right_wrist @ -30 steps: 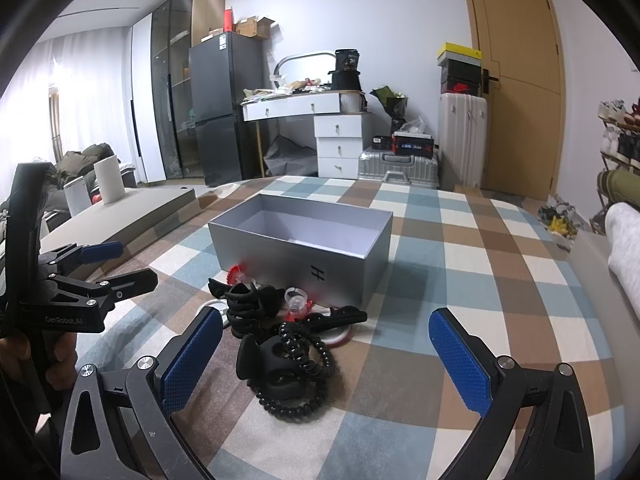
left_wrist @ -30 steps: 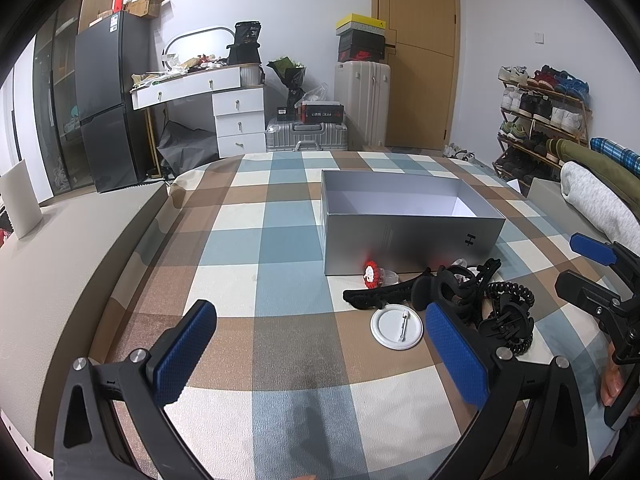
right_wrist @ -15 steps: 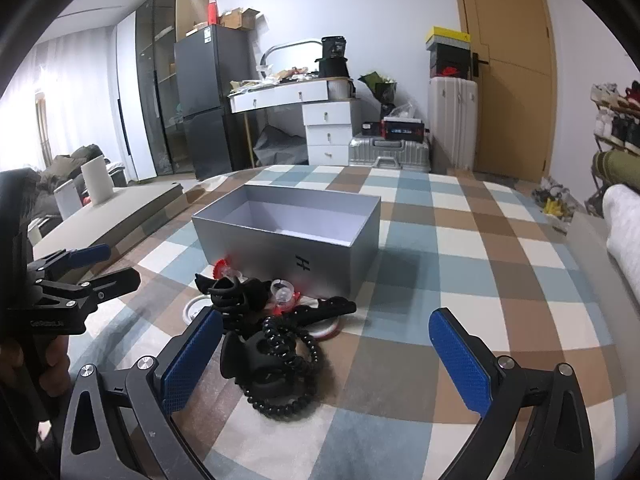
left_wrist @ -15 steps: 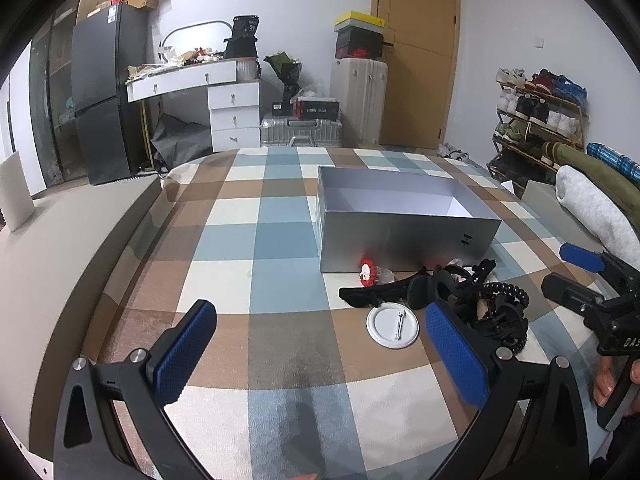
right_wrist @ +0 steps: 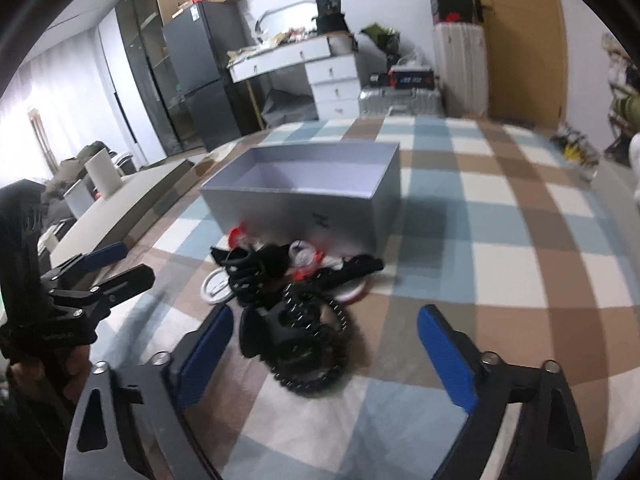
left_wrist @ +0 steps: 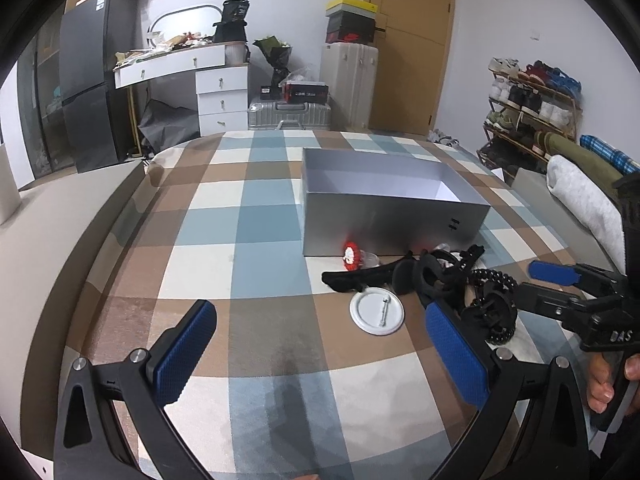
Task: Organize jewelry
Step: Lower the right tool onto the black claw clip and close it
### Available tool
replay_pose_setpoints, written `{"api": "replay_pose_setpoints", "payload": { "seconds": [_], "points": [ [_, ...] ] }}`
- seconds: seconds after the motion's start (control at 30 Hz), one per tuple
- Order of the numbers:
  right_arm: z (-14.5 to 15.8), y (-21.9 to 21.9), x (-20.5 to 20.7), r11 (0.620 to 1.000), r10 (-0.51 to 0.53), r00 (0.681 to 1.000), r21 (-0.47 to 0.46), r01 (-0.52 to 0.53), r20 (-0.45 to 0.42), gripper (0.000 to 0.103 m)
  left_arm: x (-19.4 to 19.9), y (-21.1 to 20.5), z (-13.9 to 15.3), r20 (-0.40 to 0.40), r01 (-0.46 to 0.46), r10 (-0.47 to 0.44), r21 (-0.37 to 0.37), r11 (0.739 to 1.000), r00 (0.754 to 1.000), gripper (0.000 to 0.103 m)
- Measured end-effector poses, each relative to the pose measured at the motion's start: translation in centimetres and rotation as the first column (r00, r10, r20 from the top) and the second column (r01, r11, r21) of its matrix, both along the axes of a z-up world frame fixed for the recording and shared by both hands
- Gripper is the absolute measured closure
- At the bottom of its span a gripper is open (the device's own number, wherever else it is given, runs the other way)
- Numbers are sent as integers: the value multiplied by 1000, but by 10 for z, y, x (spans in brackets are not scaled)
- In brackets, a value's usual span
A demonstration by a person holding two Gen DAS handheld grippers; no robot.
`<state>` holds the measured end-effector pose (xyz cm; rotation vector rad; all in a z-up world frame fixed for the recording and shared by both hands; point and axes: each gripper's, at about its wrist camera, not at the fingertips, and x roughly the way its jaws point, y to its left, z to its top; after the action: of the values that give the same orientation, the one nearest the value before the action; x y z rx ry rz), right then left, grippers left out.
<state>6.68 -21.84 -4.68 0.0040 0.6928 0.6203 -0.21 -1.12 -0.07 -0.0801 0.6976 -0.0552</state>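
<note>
Your right gripper [right_wrist: 324, 352] has dropped closer to the pile since a second ago, and its view is now blurred with motion; your left gripper [left_wrist: 320, 344] has barely shifted. Both sets of blue pads are spread wide with nothing between them.

Look at the silver box [left_wrist: 394, 216] first: it sits open on the checked bedspread [left_wrist: 224, 240], and the part of its pale inside that you can see holds nothing. All the jewelry lies outside it, just in front of its near wall.

Your right gripper hangs low over the black coiled band [right_wrist: 316, 344], which sits between its fingers but apart from both pads. Your left gripper is held above bare bedspread, with the white round badge [left_wrist: 377, 312] just beyond its right pad [left_wrist: 456, 356].

The pile itself is a tangle: black hair clips [left_wrist: 400, 276] overlapping each other, the coiled band at the near end, the white badge face down with its pin showing, and a small red-rimmed piece [left_wrist: 351, 255] right beside the box wall.
</note>
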Motion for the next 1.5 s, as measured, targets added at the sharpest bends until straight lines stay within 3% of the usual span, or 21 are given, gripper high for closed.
{"api": "replay_pose_setpoints", "payload": {
  "seconds": [0.17, 0.27, 0.37, 0.63, 0.77, 1.2, 1.5],
  "points": [
    [-7, -5, 10, 997, 17, 994, 79, -9, -108, 29, 0, -2, 0, -4, 10, -10, 6, 1000, 1000, 1],
    [-9, -7, 15, 994, 23, 989, 109, -6, -149, 42, 0, -2, 0, -4, 11, -11, 9, 1000, 1000, 1],
    [-11, -7, 18, 993, 18, 984, 119, 4, -178, 45, -1, -3, 0, -4, 12, -12, 8, 1000, 1000, 1],
    [-11, -1, 22, 993, 30, 982, 121, -7, -188, 63, -2, -6, 1, -5, 16, -16, 12, 1000, 1000, 1],
    [-7, -1, 21, 991, 46, 985, 134, -23, -165, 93, -2, -7, 2, -5, 19, -19, 18, 1000, 1000, 1],
    [12, -15, 3, 974, 54, 997, 222, -40, -58, 94, -1, -19, 1, -33, 63, -63, -4, 998, 998, 1],
    [12, -32, 0, 964, 41, 998, 266, -25, -57, 94, 1, -47, -3, -81, 132, -135, -39, 990, 987, 1]
  ]
}}
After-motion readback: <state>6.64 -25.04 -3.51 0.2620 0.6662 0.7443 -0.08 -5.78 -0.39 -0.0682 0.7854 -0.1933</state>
